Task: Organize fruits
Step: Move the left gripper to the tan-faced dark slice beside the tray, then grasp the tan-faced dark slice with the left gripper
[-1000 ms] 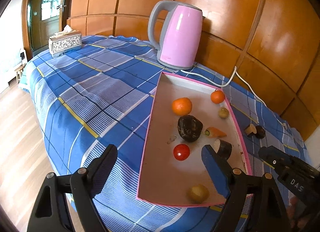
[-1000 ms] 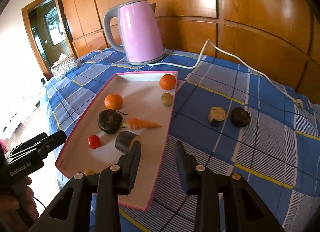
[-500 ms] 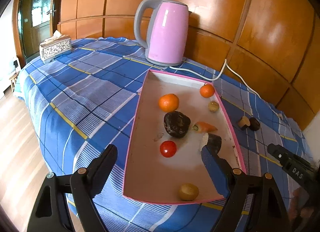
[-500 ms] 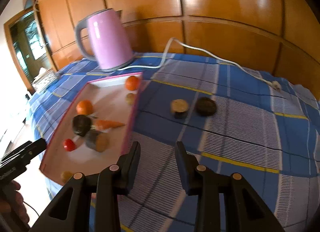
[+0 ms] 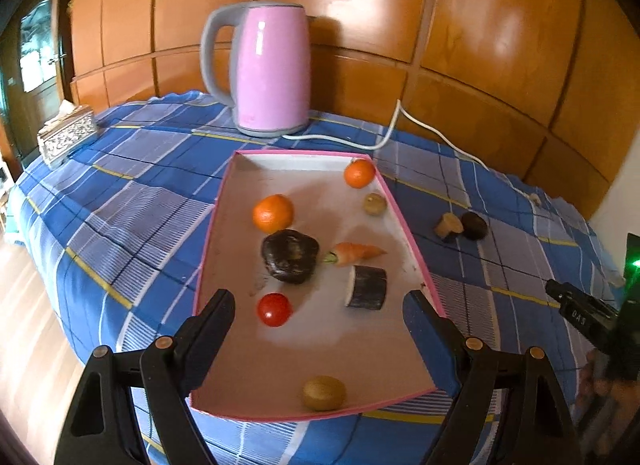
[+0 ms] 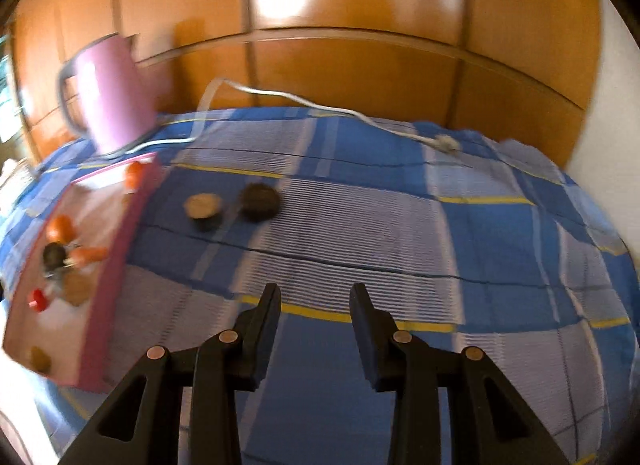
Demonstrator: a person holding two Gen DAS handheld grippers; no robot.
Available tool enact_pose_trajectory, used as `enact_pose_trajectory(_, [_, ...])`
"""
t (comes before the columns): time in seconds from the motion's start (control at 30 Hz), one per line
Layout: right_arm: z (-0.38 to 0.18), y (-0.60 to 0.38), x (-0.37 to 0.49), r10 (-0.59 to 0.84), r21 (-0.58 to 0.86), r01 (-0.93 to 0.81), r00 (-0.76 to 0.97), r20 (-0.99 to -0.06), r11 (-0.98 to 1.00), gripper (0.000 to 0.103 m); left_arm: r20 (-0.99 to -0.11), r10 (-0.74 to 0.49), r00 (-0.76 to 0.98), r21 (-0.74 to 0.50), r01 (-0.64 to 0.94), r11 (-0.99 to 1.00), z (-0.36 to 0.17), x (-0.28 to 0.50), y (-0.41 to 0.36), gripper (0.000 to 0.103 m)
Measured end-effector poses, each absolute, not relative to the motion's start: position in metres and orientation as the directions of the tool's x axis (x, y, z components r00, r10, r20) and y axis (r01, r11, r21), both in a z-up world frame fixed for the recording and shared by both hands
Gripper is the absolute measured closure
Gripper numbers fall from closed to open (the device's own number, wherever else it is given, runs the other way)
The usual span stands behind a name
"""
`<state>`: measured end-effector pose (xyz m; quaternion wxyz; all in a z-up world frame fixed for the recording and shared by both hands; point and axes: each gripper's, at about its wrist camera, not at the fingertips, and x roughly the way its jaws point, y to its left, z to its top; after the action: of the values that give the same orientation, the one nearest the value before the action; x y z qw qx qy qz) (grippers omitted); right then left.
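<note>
The left gripper (image 5: 318, 311) hangs wide open and empty over the pink tray (image 5: 404, 221) holding most fruits. Right of the tray, two pieces (image 6: 204, 207) lie on the checked cloth (image 6: 400, 225); farther right, the right gripper (image 6: 315, 307) hovers empty, jaws parted.

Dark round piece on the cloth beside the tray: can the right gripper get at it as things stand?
Probably yes. The right gripper is open and empty, and only bare checked cloth lies between it and the dark round piece. The tan piece sits close beside it, so the approach wants care.
</note>
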<state>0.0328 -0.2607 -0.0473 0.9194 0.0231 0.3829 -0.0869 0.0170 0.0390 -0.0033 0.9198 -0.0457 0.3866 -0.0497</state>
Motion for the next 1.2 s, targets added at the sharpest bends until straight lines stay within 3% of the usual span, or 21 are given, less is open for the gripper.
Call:
enact_pose_trajectory(0.27, [-0.065, -0.331, 0.02, -0.263, -0.002, 0.39, 0.618, -0.741, 0.921, 0.067, -0.7, -0.171, 0.693, -0.101, 0.141, 0.985, 0.005, 0.029, 0.011, 0.017])
enact_pose_trajectory(0.8, [-0.081, -0.361, 0.013, -0.332, -0.025, 0.481, 0.564, -0.756, 0.876, 0.067, -0.77, -0.298, 0.564, -0.088, 0.368, 0.926, -0.005, 0.094, -0.084, 0.032])
enact_pose_trajectory(0.87, [-0.081, -0.362, 0.014, -0.33, -0.024, 0.48, 0.565, -0.756, 0.877, 0.067, -0.781, -0.295, 0.55, -0.092, 0.366, 0.926, -0.01, 0.102, -0.091, 0.038])
enact_pose_trajectory(1.2, [-0.082, -0.364, 0.015, -0.321, -0.015, 0.475, 0.57, -0.757, 0.88, 0.067, -0.825, -0.236, 0.513, -0.054, 0.345, 0.937, -0.031, 0.147, -0.13, 0.042])
